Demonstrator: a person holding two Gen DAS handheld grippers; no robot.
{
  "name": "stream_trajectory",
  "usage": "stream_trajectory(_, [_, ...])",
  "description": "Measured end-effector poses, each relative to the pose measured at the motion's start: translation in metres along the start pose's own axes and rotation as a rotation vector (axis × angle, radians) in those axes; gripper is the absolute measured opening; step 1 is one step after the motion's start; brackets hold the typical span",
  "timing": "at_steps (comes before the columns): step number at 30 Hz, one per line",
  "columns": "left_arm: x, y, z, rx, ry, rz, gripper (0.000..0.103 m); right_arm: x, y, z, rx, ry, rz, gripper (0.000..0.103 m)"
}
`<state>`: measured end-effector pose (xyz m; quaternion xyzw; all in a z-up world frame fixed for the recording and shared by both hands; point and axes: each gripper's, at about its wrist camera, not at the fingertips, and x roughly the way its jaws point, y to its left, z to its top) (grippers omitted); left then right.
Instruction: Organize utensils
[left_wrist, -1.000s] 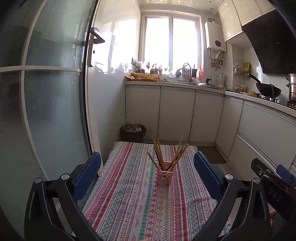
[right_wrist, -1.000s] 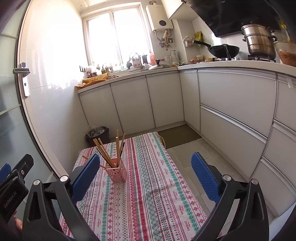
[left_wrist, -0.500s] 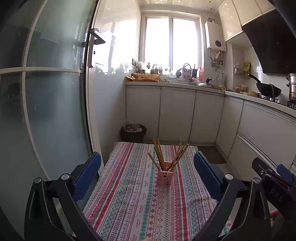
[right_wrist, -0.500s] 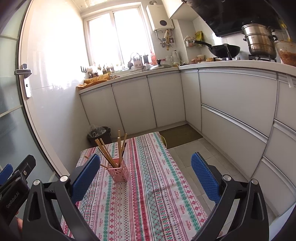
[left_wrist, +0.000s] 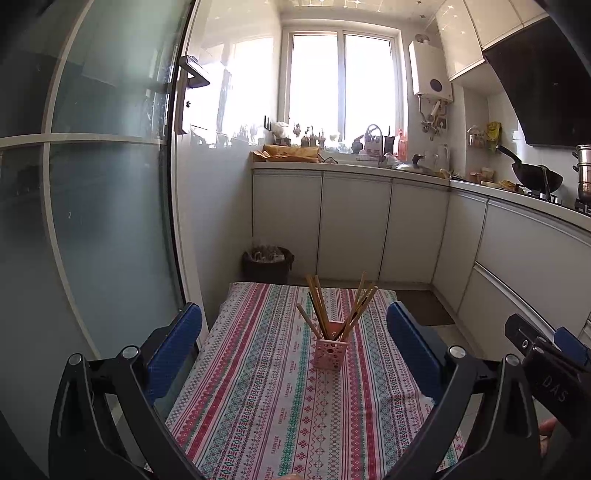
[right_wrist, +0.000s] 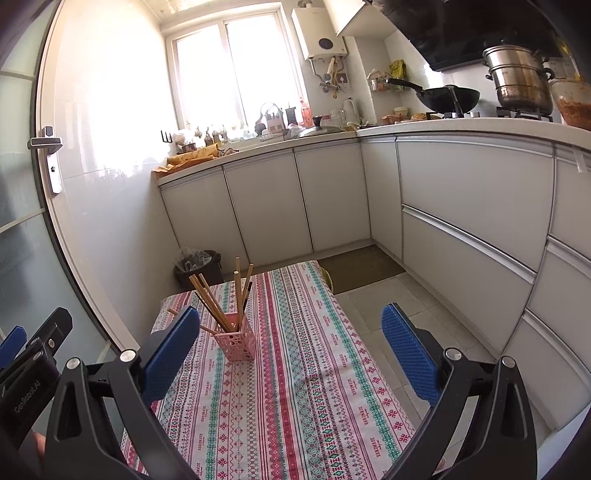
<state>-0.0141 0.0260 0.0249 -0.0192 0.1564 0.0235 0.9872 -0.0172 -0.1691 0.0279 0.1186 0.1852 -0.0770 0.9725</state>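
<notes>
Upright, wooden chopsticks (left_wrist: 334, 308) splay from a perforated pink holder (left_wrist: 331, 353).

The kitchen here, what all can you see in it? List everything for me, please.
holder: one, pink, on the table, left of centre in the right view
chopsticks: a bunch, count unclear, wooden, standing fanned out in the holder
tablecloth: one, striped red, green and white, covering the table
bin: one, dark, on the floor past the table
wok: one, black, on the stove
steamer pot: one, steel, on the stove
window: one, bright, above the far counter
left gripper: one, black with blue pads, open, empty
right gripper: one, same colours, open, empty
</notes>
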Motion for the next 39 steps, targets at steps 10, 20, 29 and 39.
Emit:
stream_trajectory(10, [0.002,-0.001,-0.002,0.005,0.001,0.008,0.096,0.002,0.002,-0.001,-0.006,0.013,-0.004,0.096])
stream_trajectory(20, [0.007,-0.005,-0.005,0.014,0.038,-0.009,0.096,0.004,0.002,-0.001,-0.005,0.025,0.0,0.096])
stream_trajectory(29, [0.0,-0.009,-0.001,0.02,-0.016,-0.025,0.086,0.003,0.0,-0.002,0.0,0.03,0.006,0.096])
stream_trajectory(39, [0.001,-0.011,0.0,0.016,-0.008,-0.011,0.096,0.001,-0.001,0.0,0.001,0.023,0.008,0.096])
